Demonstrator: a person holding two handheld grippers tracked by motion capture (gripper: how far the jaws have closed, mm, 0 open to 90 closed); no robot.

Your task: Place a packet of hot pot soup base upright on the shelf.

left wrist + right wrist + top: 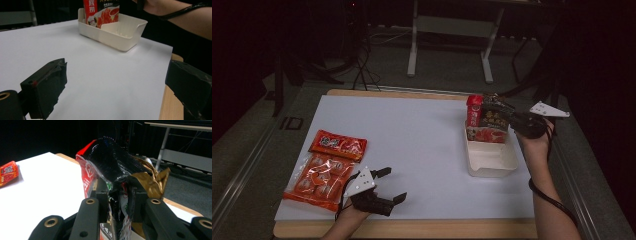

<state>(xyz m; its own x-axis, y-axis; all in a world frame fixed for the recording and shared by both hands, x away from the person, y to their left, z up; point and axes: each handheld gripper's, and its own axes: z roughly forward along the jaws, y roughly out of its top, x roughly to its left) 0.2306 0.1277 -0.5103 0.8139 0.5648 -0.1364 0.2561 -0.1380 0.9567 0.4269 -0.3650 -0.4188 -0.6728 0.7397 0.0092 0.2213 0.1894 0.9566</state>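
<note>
Right tongs (pixel 512 119) pinch a black-and-red sauce packet (pixel 492 122) with Chinese print, standing in the cream bin (pixel 492 162) at the counter's (pixel 412 145) right. Left tongs (pixel 389 185) gape open, holding nothing, beside red snack packs (pixel 324 170).

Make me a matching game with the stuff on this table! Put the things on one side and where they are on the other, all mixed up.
Things:
1. black and red packet
2. flat red packet
3. clear bag of red round snacks
4. left gripper

Places or states:
A. lies on the white sheet just in front of the flat red packet, at the near left
B. open, with nothing between the jaws
C. stands in the cream tray, pinched by the right gripper
D. lies on the left of the sheet, farther back than the clear bag

Pairs: 1-C, 2-D, 3-A, 4-B
</note>
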